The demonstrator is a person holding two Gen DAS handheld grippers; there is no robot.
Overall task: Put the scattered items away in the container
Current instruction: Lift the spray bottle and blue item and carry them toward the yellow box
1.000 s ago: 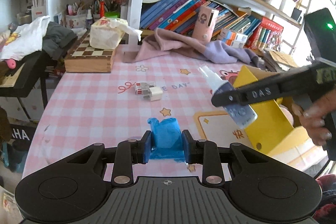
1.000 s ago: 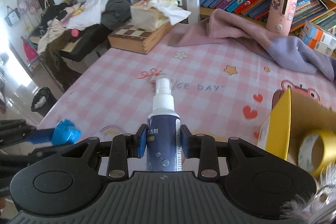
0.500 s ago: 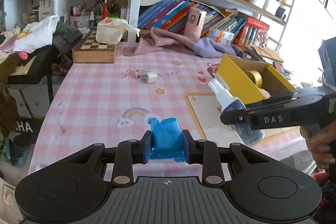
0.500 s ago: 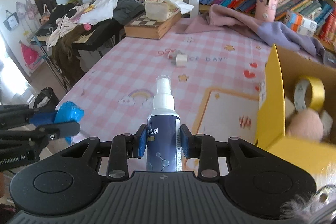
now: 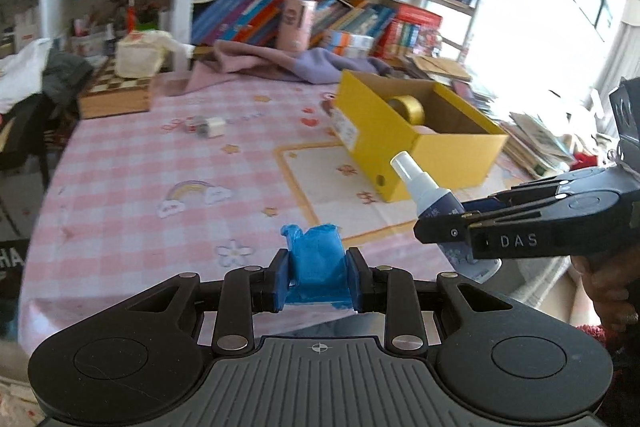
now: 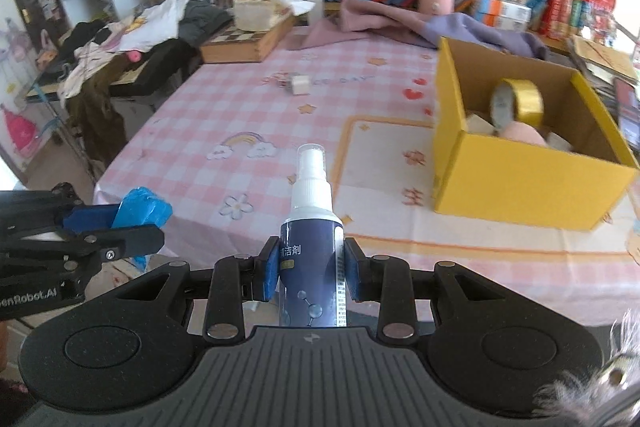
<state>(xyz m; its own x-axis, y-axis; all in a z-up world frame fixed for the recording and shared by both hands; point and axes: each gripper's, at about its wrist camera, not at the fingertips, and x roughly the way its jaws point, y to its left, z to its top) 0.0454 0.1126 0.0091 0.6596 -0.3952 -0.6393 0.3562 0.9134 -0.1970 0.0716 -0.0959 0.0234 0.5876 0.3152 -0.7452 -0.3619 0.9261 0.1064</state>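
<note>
right gripper (image 6: pixel 311 273) pinches spray bottle (image 6: pixel 311 259), long axis along the fingers, white nozzle pointing far, above near table edge | left gripper (image 5: pixel 319 275) clamps crumpled blue packet (image 5: pixel 316 263) | yellow box (image 6: pixel 520 171) at right, open top: gold tape roll (image 6: pixel 520 101), pink soft item (image 6: pixel 522 134) | small white plug (image 6: pixel 300 85) on far tablecloth (image 6: pixel 224 115)

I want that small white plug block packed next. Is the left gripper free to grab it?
Probably not: the left gripper is shut on a blue packet, though the white block lies unobstructed.
</note>
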